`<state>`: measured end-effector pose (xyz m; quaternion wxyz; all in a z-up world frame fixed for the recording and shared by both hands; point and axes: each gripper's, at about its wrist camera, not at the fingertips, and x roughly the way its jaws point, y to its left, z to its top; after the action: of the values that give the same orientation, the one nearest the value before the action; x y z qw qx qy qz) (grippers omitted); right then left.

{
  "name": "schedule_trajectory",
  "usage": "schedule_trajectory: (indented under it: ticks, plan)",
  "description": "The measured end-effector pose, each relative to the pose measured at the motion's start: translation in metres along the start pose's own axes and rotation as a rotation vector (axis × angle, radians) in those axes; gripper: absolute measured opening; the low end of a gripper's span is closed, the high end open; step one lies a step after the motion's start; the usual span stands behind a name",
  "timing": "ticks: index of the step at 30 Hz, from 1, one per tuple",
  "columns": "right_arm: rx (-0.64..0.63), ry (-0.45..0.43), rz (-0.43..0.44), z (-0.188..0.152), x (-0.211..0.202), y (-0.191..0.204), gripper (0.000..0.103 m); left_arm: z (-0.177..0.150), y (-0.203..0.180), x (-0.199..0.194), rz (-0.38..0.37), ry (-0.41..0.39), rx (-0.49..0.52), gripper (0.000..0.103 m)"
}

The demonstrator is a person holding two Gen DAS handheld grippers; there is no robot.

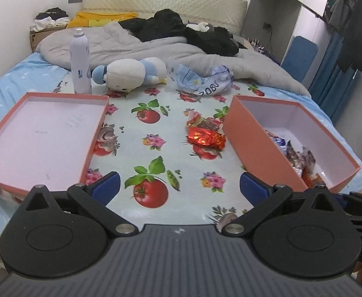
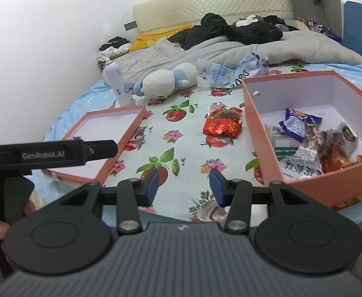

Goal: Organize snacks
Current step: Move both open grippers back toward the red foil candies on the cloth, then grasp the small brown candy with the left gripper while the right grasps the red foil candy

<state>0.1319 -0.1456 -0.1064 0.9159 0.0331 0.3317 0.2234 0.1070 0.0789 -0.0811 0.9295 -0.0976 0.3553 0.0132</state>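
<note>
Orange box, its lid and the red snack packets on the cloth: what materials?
Orange box: looks like rigid paperboard, matte orange outside, white-lined inside, with straight thin walls. Lid: same board, shallow. Red snack packets: probably metallised foil or plastic film, shown by crinkled, glittery highlights. Cloth: likely glossy vinyl, from its printed sheen.

My left tool (image 1: pixel 179 188) is matt black plastic with smooth blue pads (image 1: pixel 106 188). The salmon box (image 2: pixel 260 133) looks like matt card, the red snack wrapper (image 1: pixel 205 138) crinkled glossy foil, the fruit-print cloth (image 1: pixel 156 128) slightly shiny, the plush toy (image 1: pixel 131 74) soft and fuzzy
</note>
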Motion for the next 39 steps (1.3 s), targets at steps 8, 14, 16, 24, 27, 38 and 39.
schedule_trajectory:
  ticks: [8, 14, 16, 24, 27, 38, 39]
  plan:
    - [-0.005, 0.03, 0.025, 0.01, 0.044, 0.008, 0.08, 0.024, 0.027, 0.052, -0.009, 0.085, -0.021, 0.103]
    - [-0.032, 0.045, 0.024, 0.015, 0.086, 0.018, 0.088, 0.054, 0.047, 0.096, -0.042, 0.092, -0.045, 0.102]
    - [-0.036, 0.039, 0.02, 0.017, 0.101, 0.019, 0.088, 0.067, 0.053, 0.114, -0.053, 0.095, -0.052, 0.102]
    - [-0.044, 0.034, -0.104, 0.032, 0.181, 0.006, 0.087, 0.108, 0.065, 0.207, -0.173, 0.16, -0.085, 0.096]
    - [-0.008, 0.017, -0.176, 0.037, 0.209, -0.007, 0.087, 0.122, 0.062, 0.247, -0.224, 0.19, -0.071, 0.09]
    - [0.005, -0.002, -0.382, 0.04, 0.285, -0.03, 0.083, 0.149, 0.034, 0.377, -0.374, 0.324, 0.023, 0.073]
    - [0.006, -0.002, -0.417, 0.04, 0.289, -0.029, 0.074, 0.149, 0.031, 0.387, -0.378, 0.338, 0.034, 0.071]
